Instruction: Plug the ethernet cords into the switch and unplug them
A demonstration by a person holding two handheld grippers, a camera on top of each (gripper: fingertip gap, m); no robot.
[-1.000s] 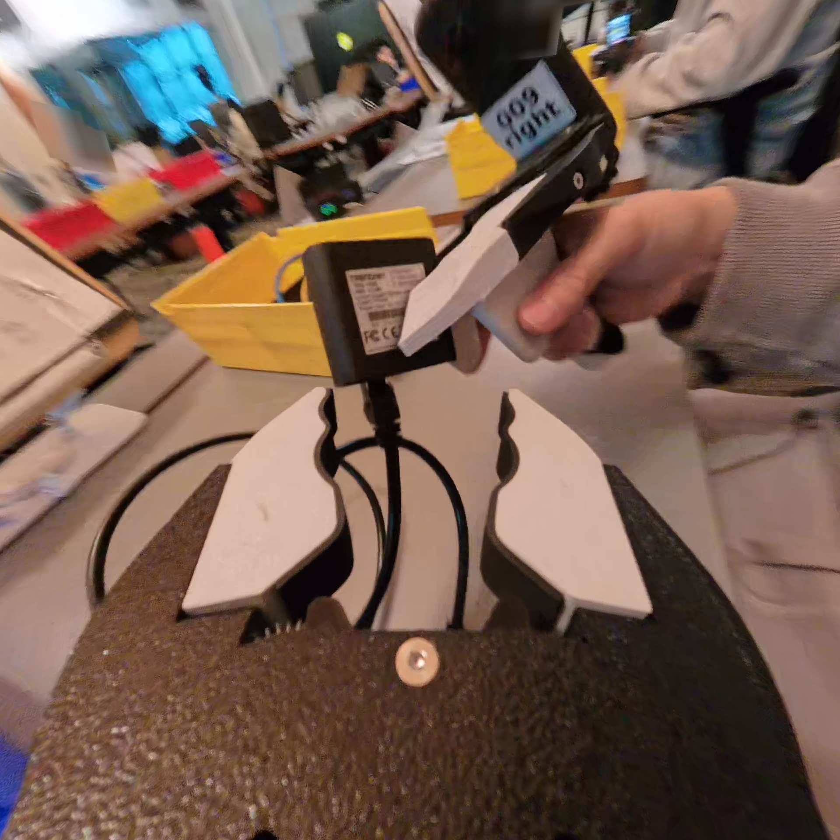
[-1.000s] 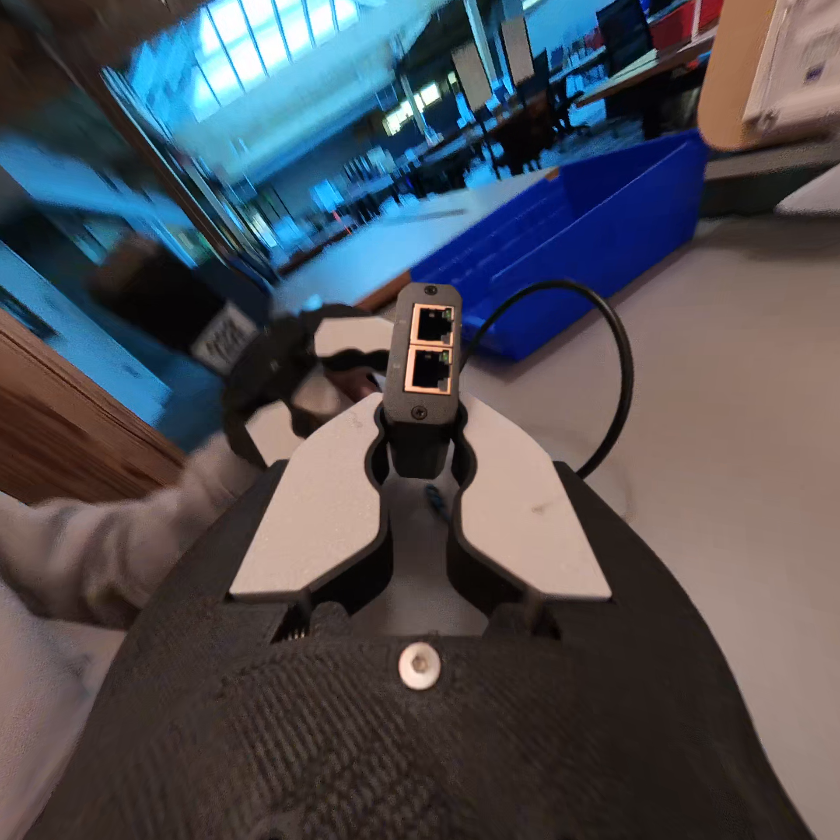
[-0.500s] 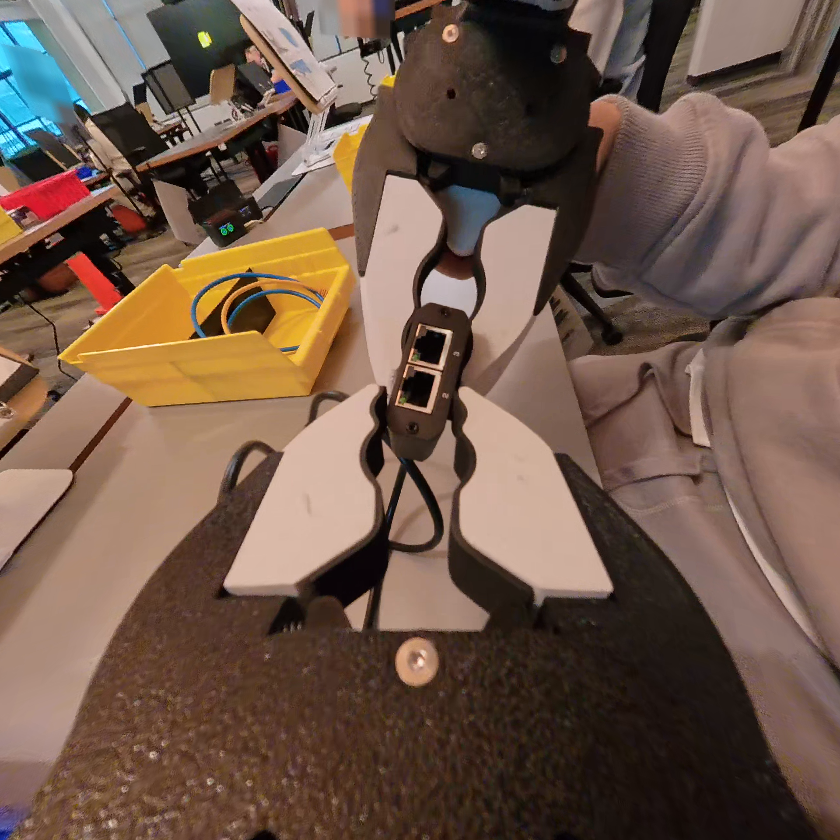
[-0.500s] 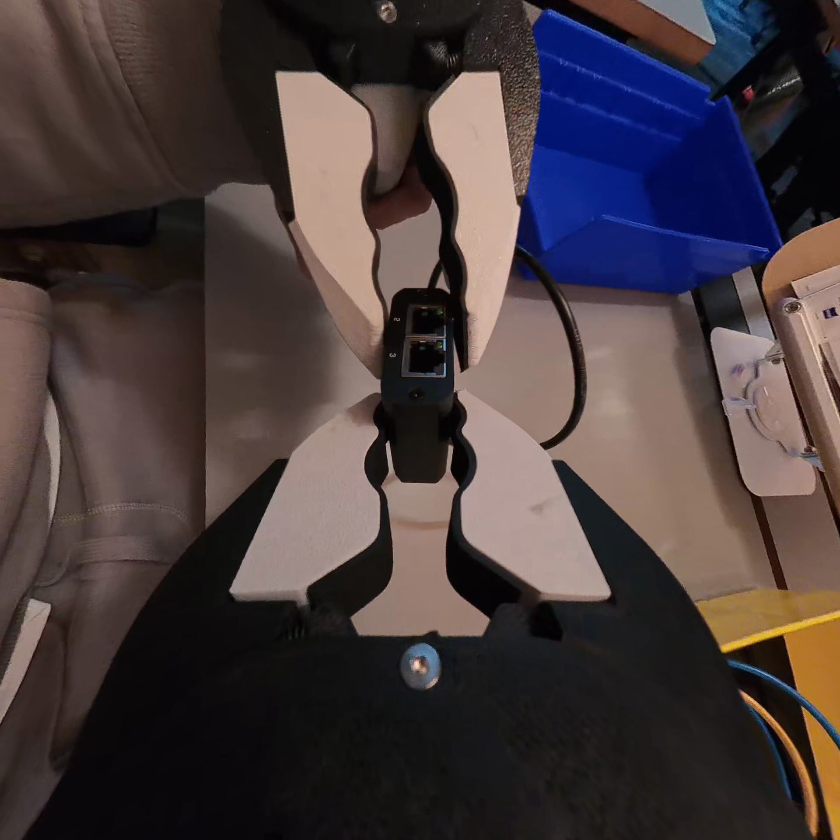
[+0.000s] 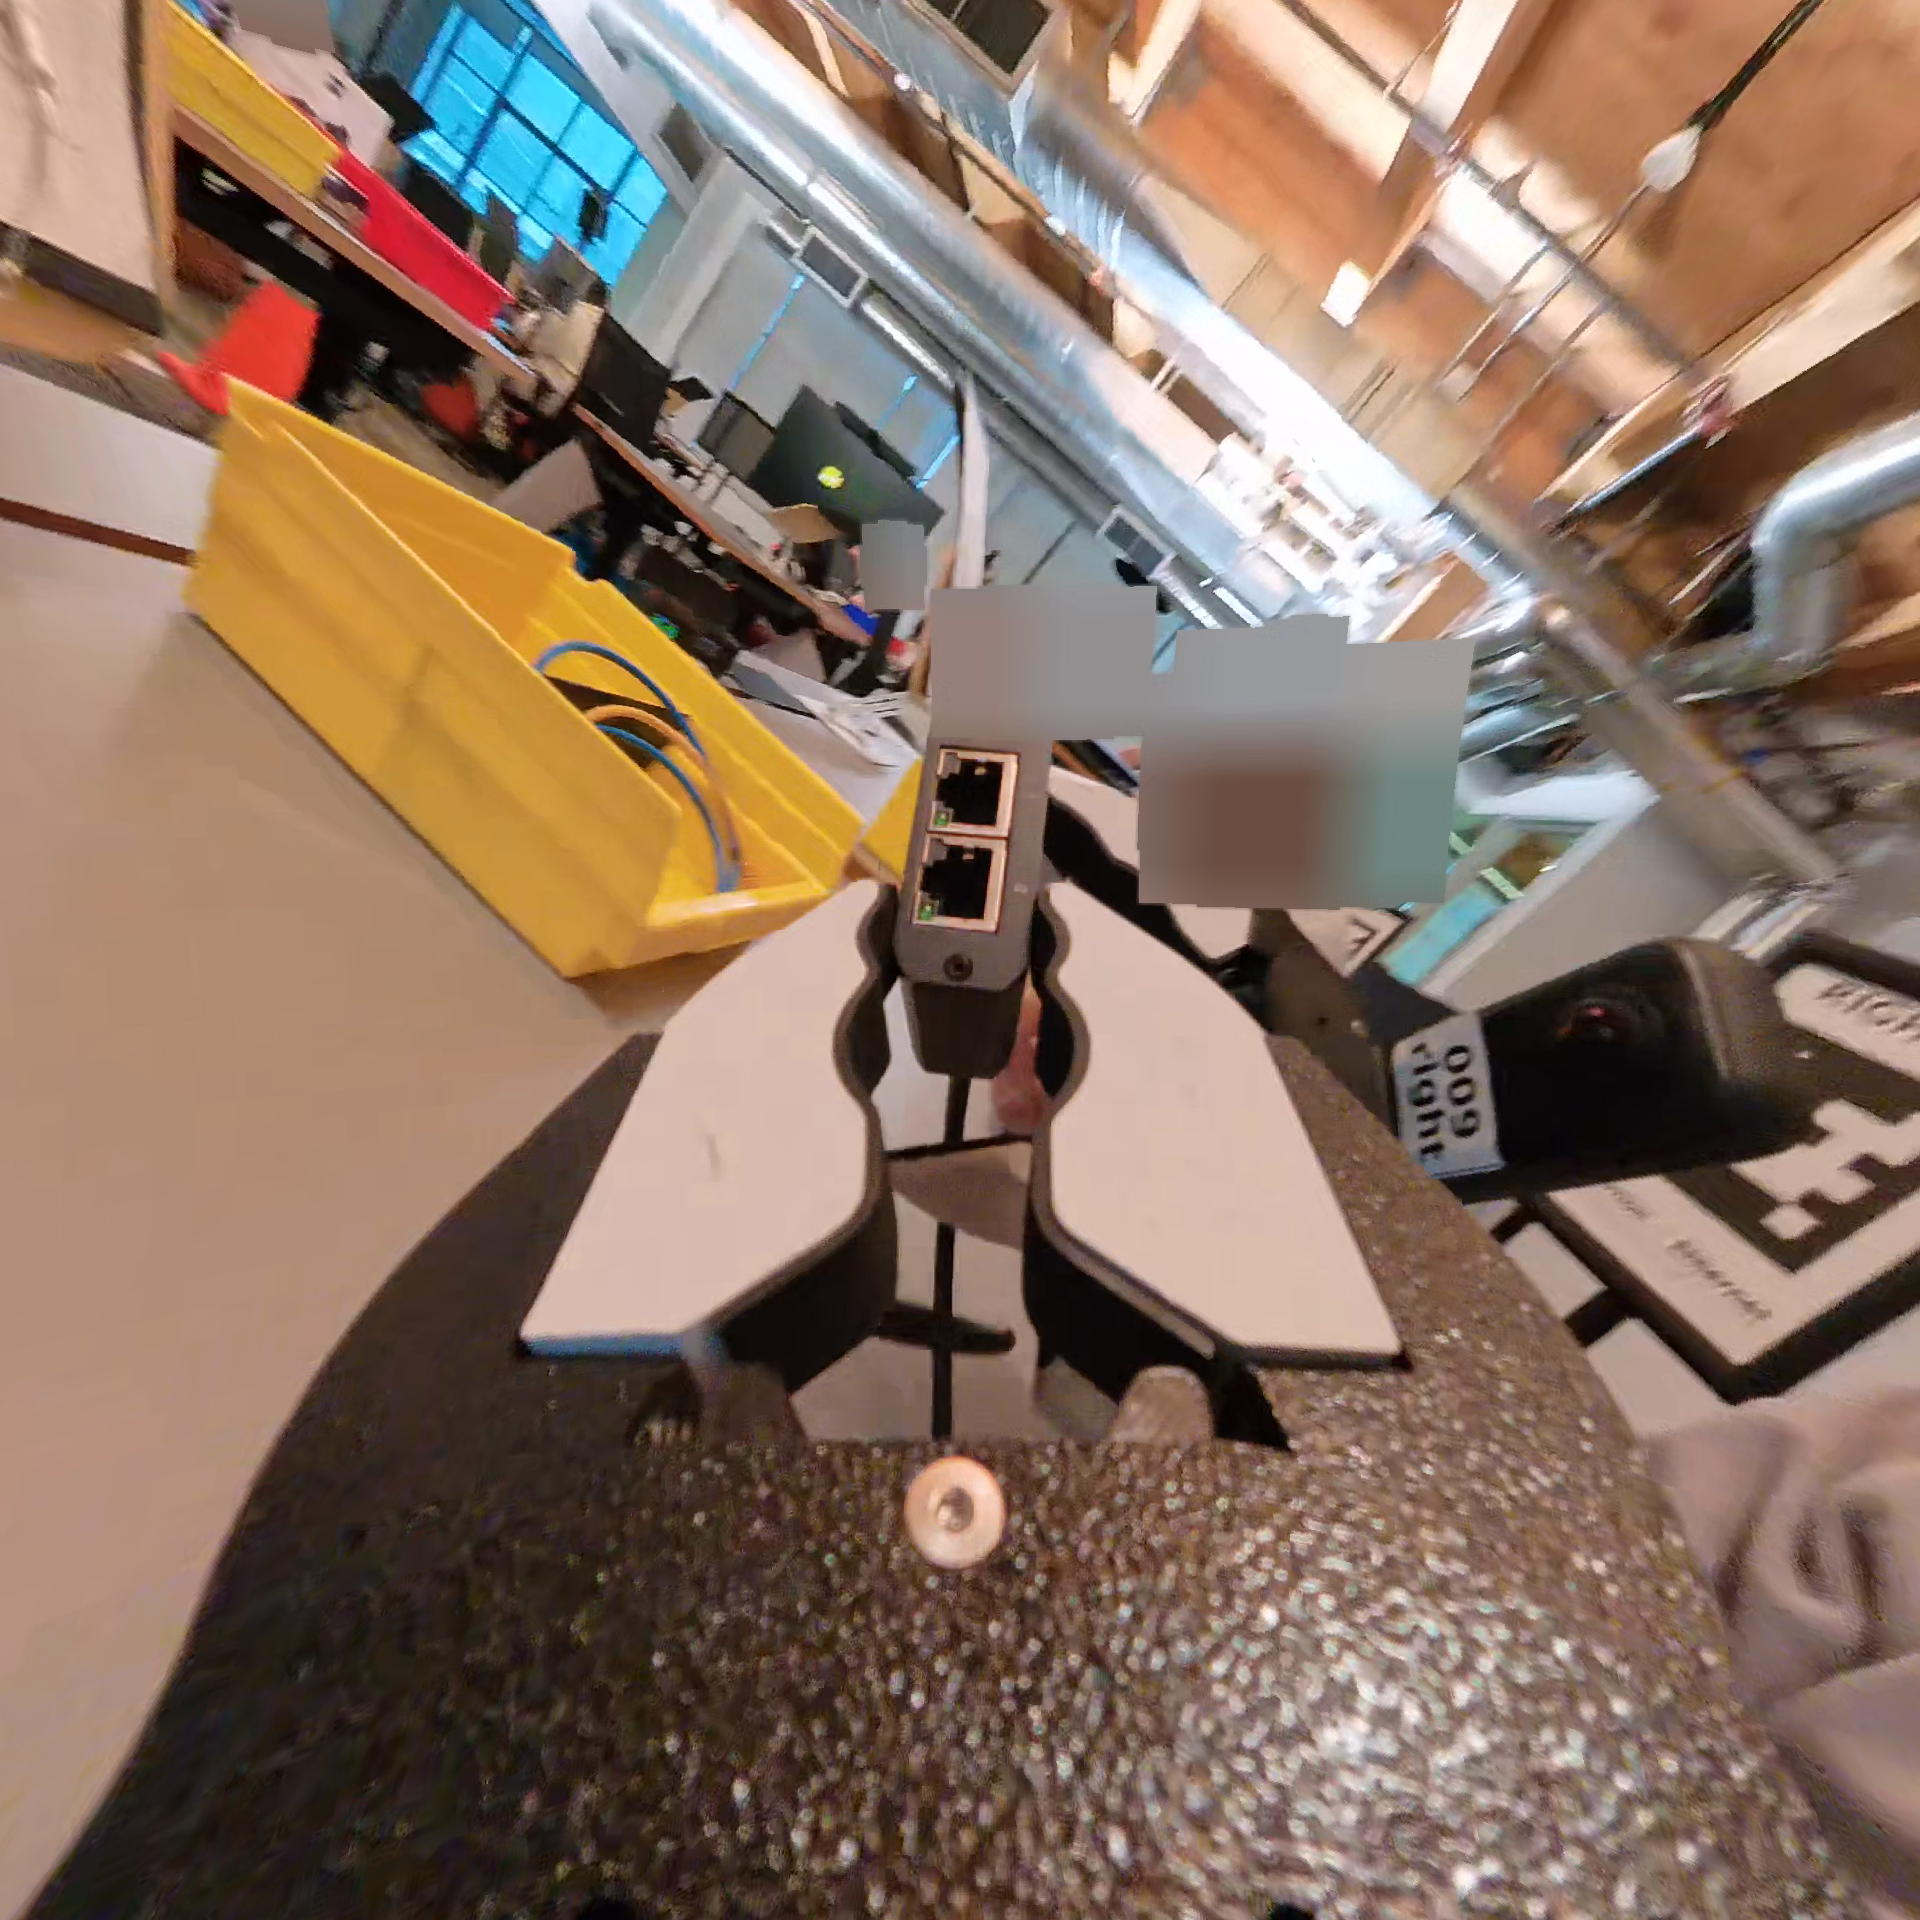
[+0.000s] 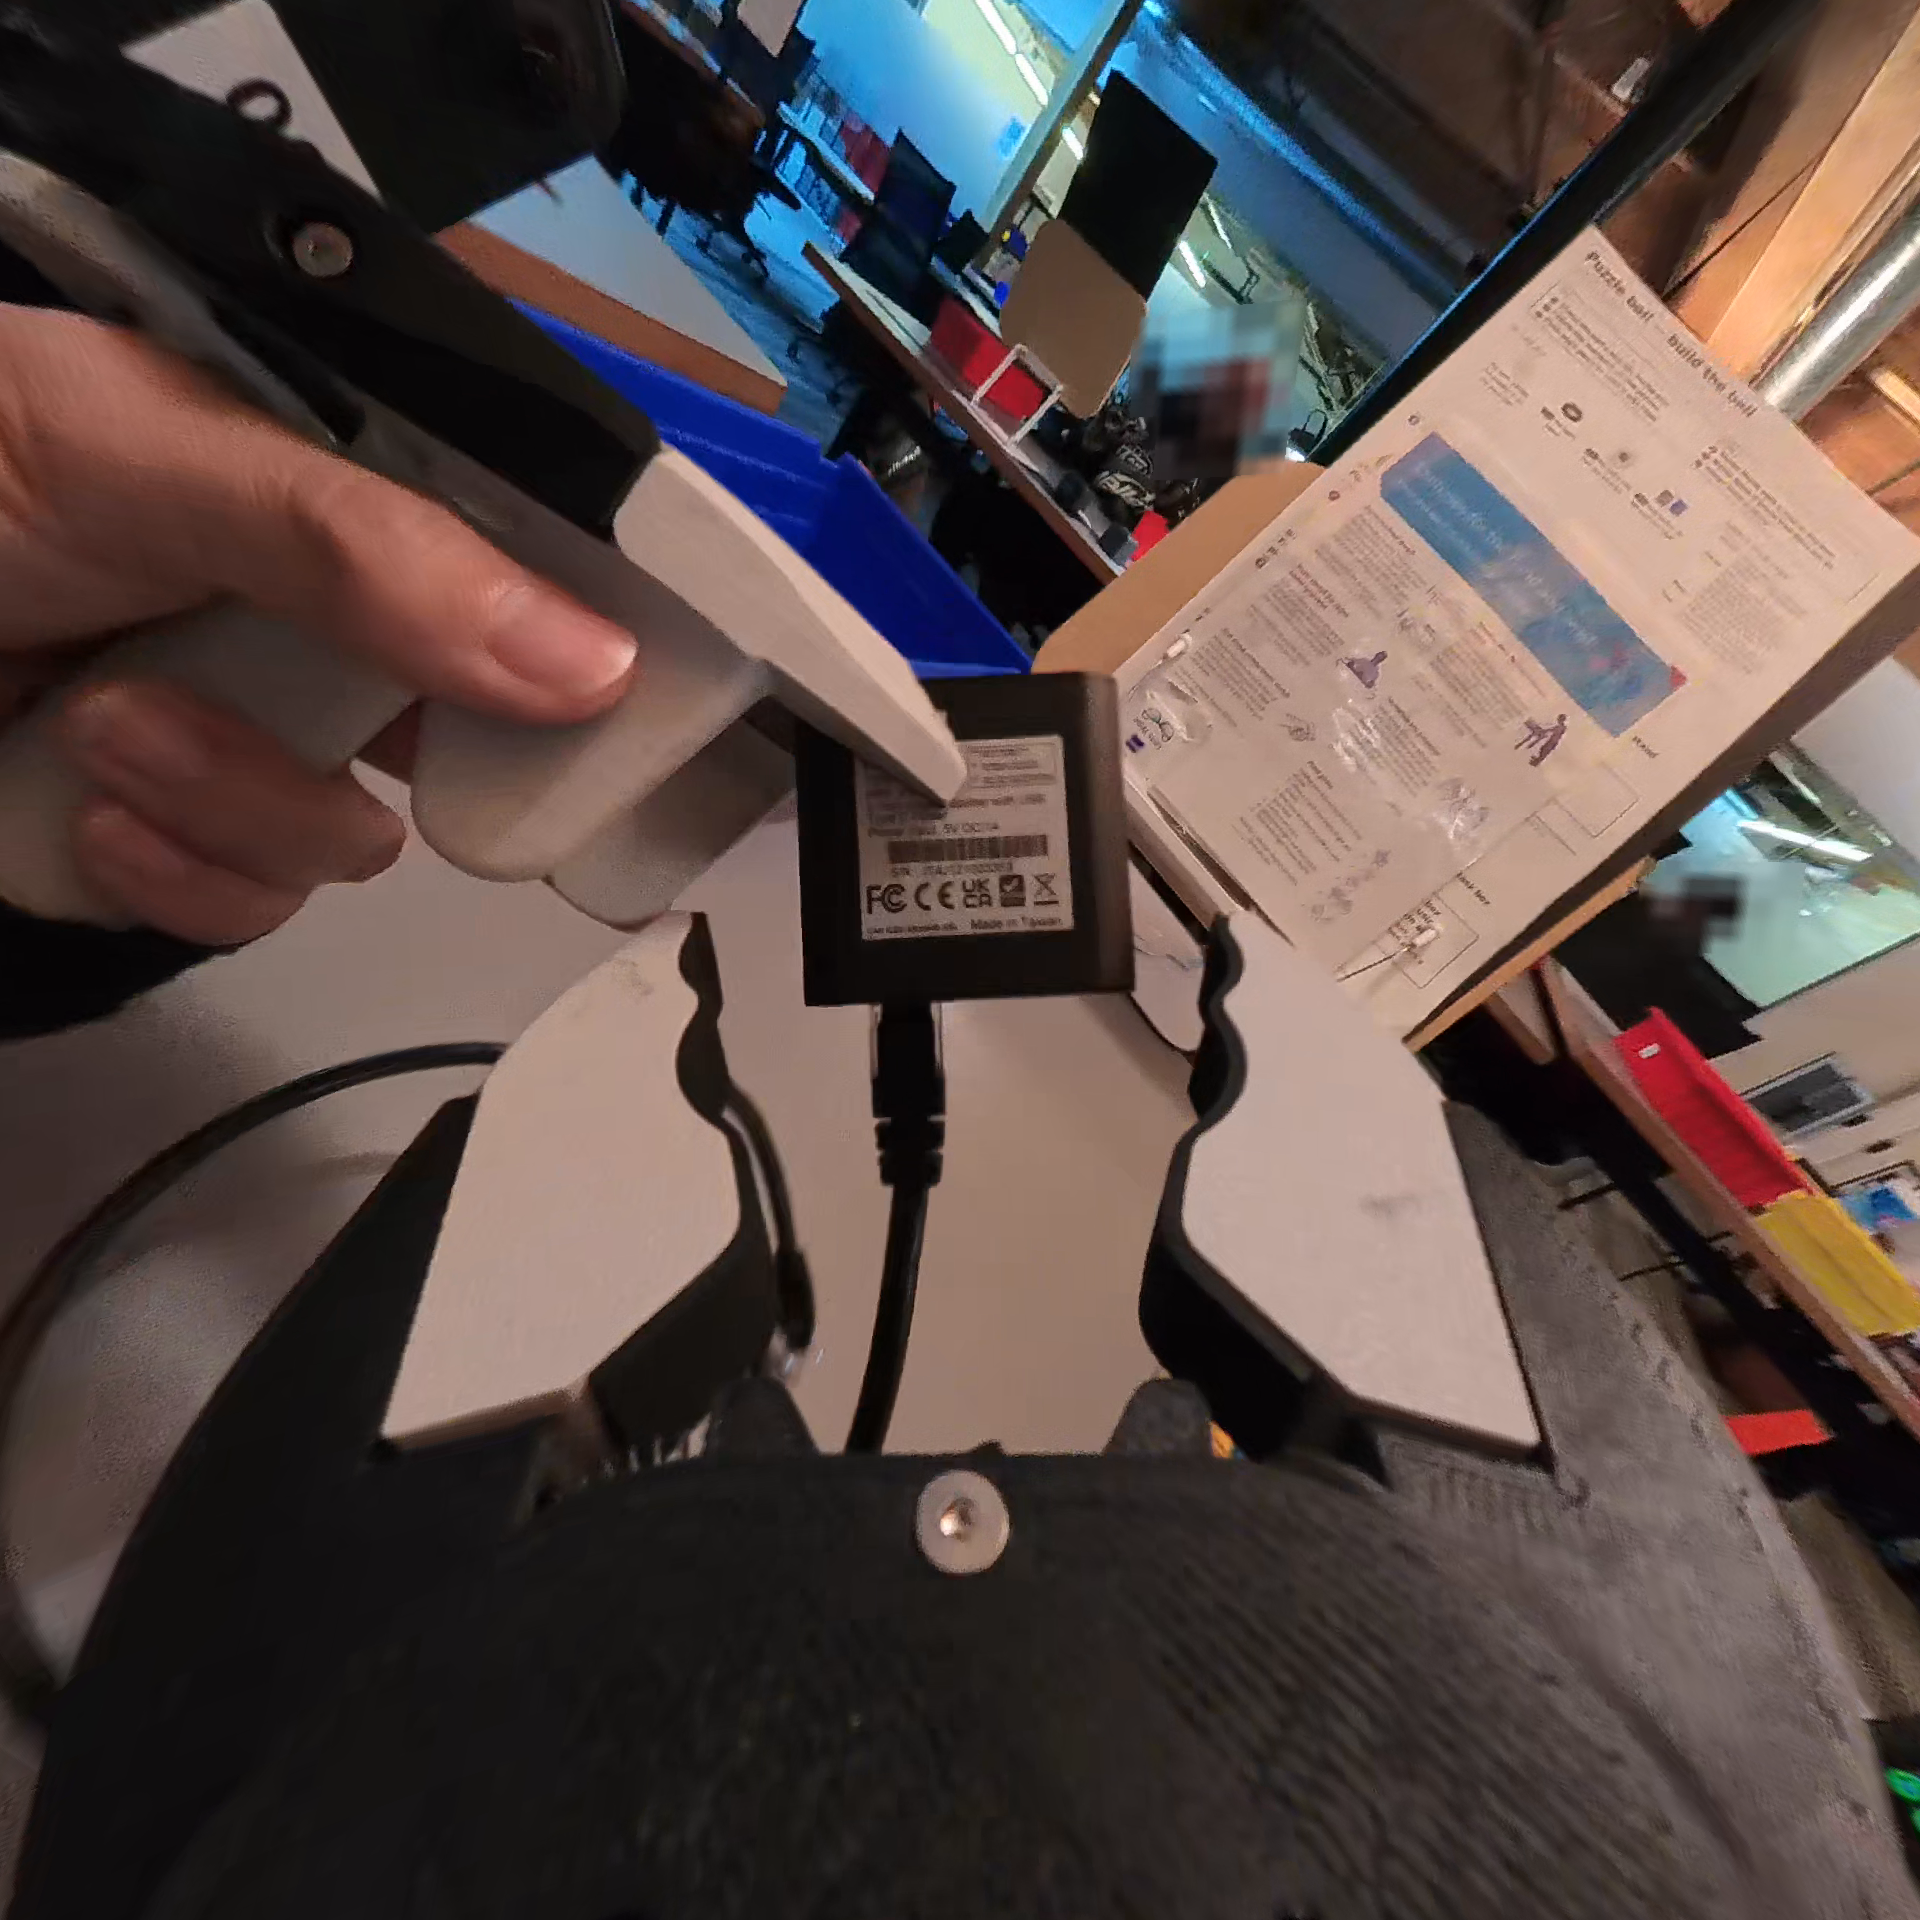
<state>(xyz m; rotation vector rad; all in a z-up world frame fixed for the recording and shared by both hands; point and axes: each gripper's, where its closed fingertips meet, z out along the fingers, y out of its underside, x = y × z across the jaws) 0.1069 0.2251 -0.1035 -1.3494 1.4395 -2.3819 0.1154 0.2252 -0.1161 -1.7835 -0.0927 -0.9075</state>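
Changing hands, item one: small black box-shaped network switch [image 5: 961, 862], lifted clear of the pale grey desk [image 5: 208, 1039]. A second ago the right tool carried it; half a second ago both tools were on it; now only the left tool [image 5: 961, 925] pinches its narrow body near the lower end. The two metal-rimmed ports visible on its face are empty and point back toward the left wrist camera.

- Left tool: closed narrowly on the switch, with the person's bare hand [image 6: 260, 623] working it.
- Right tool [image 6: 956, 935]: let go, jaws spread wide and empty, just below the switch's labelled back.
- Thick black cable [image 6: 899, 1247]: leaves the switch's lower end, hangs between the right tool's jaws and loops off over the desk.
- Thin blue and orange ethernet cords [image 5: 686, 769]: coiled in the open yellow plastic bin [image 5: 416, 665] beside the switch, not yet touched.
- Open blue plastic bin [image 6: 831, 520]: behind the left tool.
- Printed instruction sheet on a tilted board [image 6: 1455, 675]: to the right.

Assessment: the handover looks complete. The right tool is free to fetch a cord from the yellow bin; no plugging has been done.
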